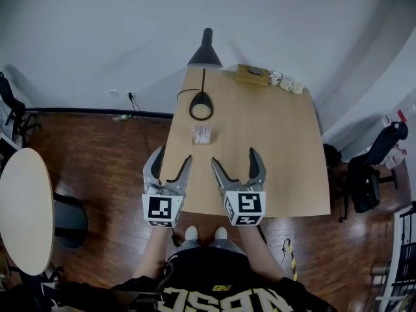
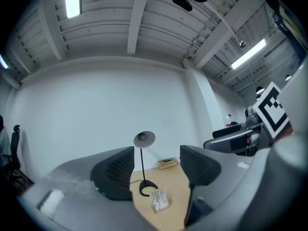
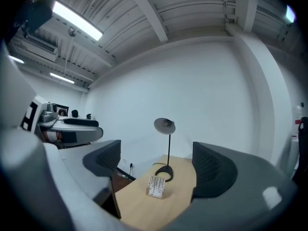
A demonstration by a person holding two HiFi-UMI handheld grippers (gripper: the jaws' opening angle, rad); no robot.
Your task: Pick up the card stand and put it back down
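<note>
A small card stand (image 1: 201,134) sits upright on a pale wooden table (image 1: 279,168), just in front of the round base of a black desk lamp (image 1: 205,57). It looks light, stiff and easy to tip, so it is best pinched low on its side edges. Both tools hover short of it over the table's near edge. The left gripper (image 1: 173,156) and right gripper (image 1: 234,158) each have jaws spread apart, holding nothing. Around the table are a dark wood floor (image 1: 97,148), a white wall (image 1: 97,31) and an office chair (image 1: 367,181).

Black shirt (image 1: 218,290), white-yellow lettering, bottom centre; white shoes (image 1: 192,233); grey left gripper (image 1: 174,155), right gripper (image 1: 234,158), black-white marker cubes (image 1: 161,210).
</note>
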